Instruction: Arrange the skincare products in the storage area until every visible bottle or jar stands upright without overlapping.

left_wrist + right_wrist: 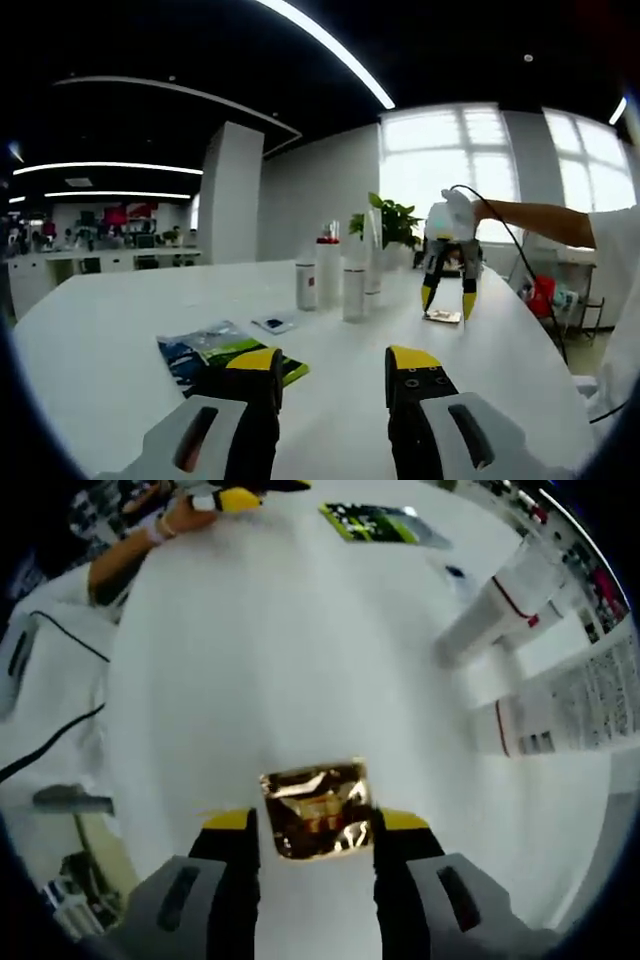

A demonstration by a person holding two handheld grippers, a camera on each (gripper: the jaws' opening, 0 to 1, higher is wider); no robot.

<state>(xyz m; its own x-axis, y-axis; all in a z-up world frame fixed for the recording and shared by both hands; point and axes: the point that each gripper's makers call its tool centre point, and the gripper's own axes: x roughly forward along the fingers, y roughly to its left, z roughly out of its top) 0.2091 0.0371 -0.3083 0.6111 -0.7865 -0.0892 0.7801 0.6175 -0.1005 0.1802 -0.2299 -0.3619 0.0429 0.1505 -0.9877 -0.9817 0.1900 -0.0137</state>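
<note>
Several white bottles and tubes stand upright in a cluster on the white table (120, 340): a short one (306, 285), a red-capped one (328, 268), another (354, 290) and a clear tall one (373, 262). In the right gripper view the tubes (500, 595) and a printed white tube (570, 700) slant along the right side. A gold foil sachet (315, 810) lies flat on the table between the jaws of my right gripper (315, 825), which stands open astride it. My left gripper (333, 372) is open with nothing in it, low over the near table.
A green printed packet (225, 350) and a small dark item (272, 323) lie left of the bottles. A potted plant (385, 220) stands behind them. A person's arm (540, 220) holds the right gripper (447, 300) over the sachet (442, 316). A cable (50, 750) trails off the table edge.
</note>
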